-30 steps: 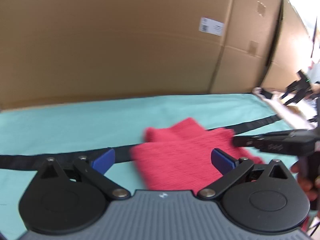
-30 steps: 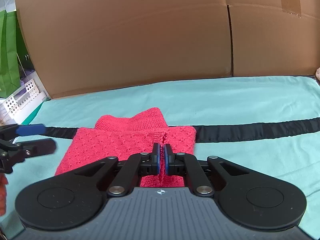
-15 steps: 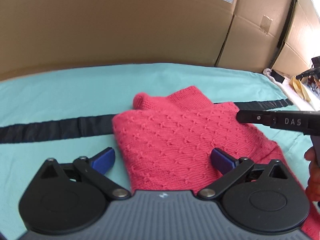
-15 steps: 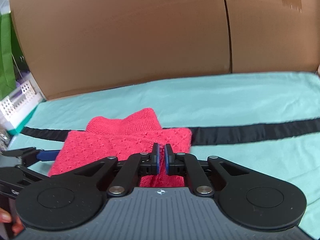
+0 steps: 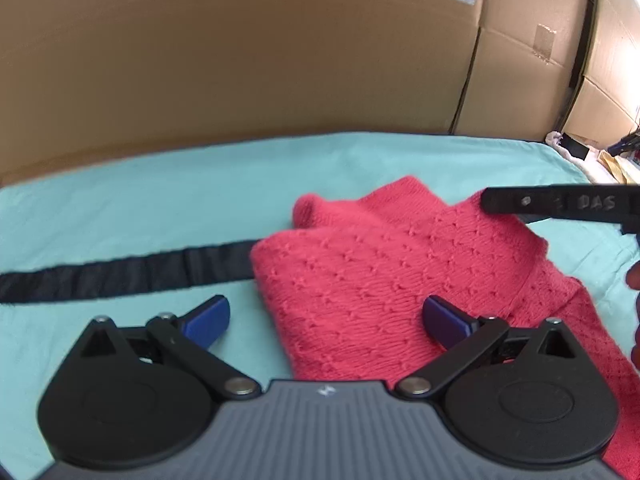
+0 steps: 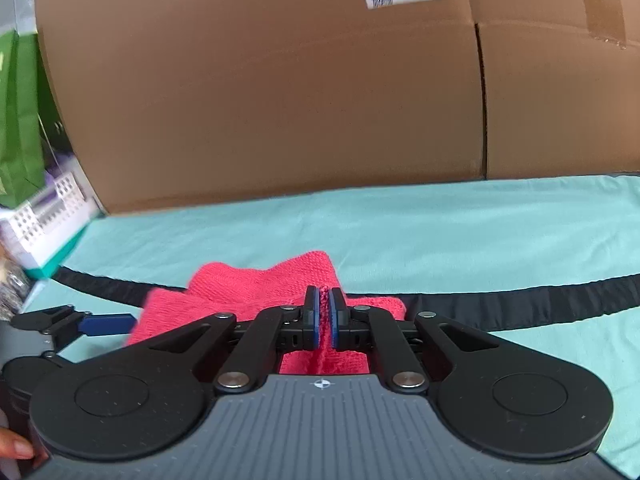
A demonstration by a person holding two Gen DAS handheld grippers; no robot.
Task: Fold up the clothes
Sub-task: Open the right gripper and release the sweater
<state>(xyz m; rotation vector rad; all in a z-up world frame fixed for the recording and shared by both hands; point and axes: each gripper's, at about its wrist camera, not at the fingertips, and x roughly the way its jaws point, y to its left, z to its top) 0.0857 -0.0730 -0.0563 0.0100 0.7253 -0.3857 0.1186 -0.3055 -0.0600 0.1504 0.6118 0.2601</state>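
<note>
A red knit sweater (image 5: 360, 280) lies folded on the mint sheet (image 5: 140, 208), its collar pointing away. My left gripper (image 5: 328, 312) hovers open low over the sweater's left edge: one blue pad is above the sheet, the other above the knit, and nothing is gripped. My right gripper (image 6: 324, 312) is closing, its pads pressed on a fold of the red sweater (image 6: 256, 292). In the left wrist view the right gripper's black finger (image 5: 560, 204) reaches in over the sweater's far right part. The right wrist view shows the left gripper (image 6: 92, 324) at the sweater's left side.
Large cardboard boxes (image 6: 280, 100) wall off the back of the bed. A black strap (image 6: 520, 304) crosses the sheet under the sweater. A green bag (image 6: 20, 120) and a white basket (image 6: 48, 212) stand at the far left. A person's fingertips (image 6: 12, 448) show at the lower left.
My left gripper has come down and closer to the sweater, still open, and now sits at its left edge. My right gripper has kept its pinch on the knit and barely moved.
</note>
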